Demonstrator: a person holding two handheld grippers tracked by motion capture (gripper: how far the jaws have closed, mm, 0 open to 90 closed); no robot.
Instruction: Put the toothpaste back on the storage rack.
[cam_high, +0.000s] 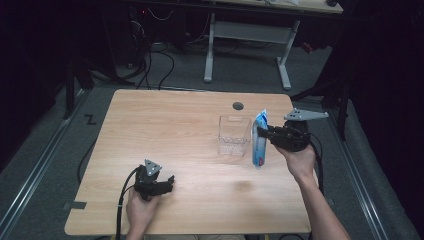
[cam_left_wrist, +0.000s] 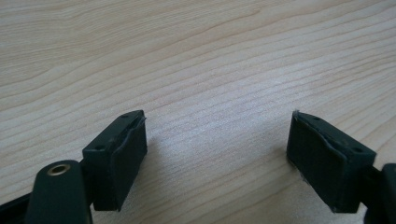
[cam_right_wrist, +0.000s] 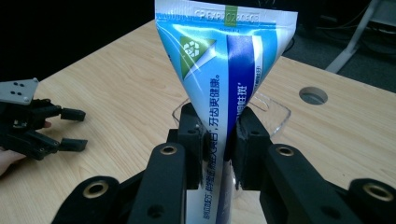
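Observation:
My right gripper is shut on a blue and white toothpaste tube, which hangs upright with its flat crimped end up, just right of a clear plastic box. In the right gripper view the jaws pinch the tube around its middle, and the box's rim shows behind it. At the front left of the wooden table, my left gripper rests low with its pads wide apart. Only bare wood lies between them. The right gripper view also catches it, open.
A round cable hole sits in the table behind the box. Beyond the far edge stand a white desk frame and cables on the dark floor. A person's forearms come in from the bottom edge.

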